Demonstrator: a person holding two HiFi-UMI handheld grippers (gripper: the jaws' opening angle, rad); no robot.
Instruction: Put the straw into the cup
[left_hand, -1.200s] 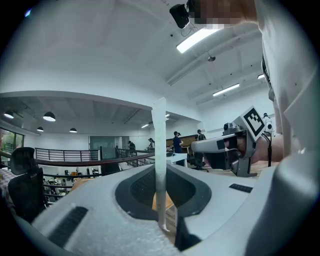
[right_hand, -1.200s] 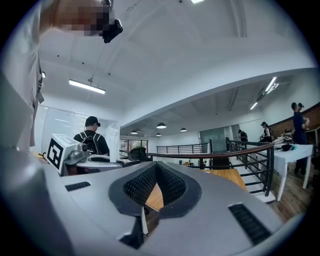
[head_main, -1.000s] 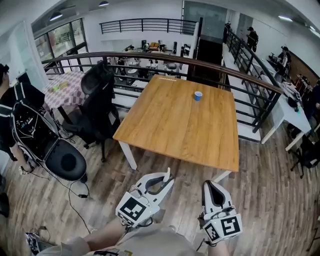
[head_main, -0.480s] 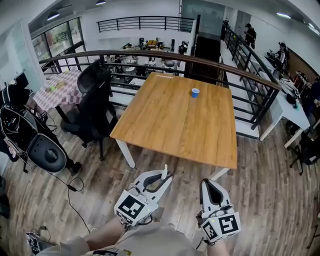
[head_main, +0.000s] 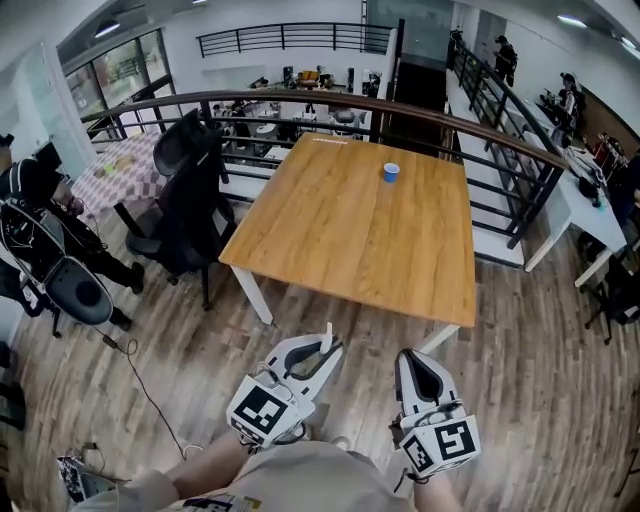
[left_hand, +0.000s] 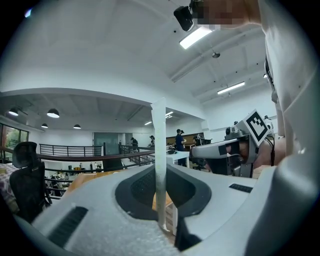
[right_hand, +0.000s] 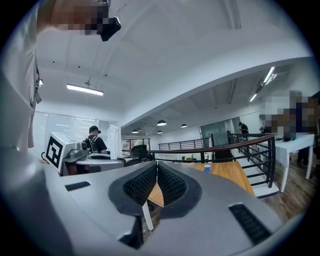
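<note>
The left gripper (head_main: 322, 352) is closed on the straw (head_main: 327, 338). In the left gripper view the white straw (left_hand: 159, 135) stands upright between the two dark pads, which press on it from either side. Its upper end rises well above the jaw tips and its lower end shows just below the pads. The right gripper (head_main: 408, 358) is closed and holds nothing: in the right gripper view the ribbed pads (right_hand: 141, 184) meet at their tips. Both grippers point roughly level, side by side but apart, low in front of the person holding them. Each carries its marker cube (head_main: 262, 412) at the rear. Both are over the wood-plank floor (head_main: 540, 340), short of the near edge of the table (head_main: 330, 240). The cup (head_main: 391, 172) is small and blue and stands upright on the far part of the wooden table top, toward the right side and well apart from both grippers. The right gripper view shows the same cup (right_hand: 207, 168) on the table beyond the closed jaws. A black office chair (head_main: 190, 190) stands just beside the left edge of the table. A dark railing (head_main: 480, 135) with a wooden handrail curves around the far side of the table. The straw is not in the cup.
</note>
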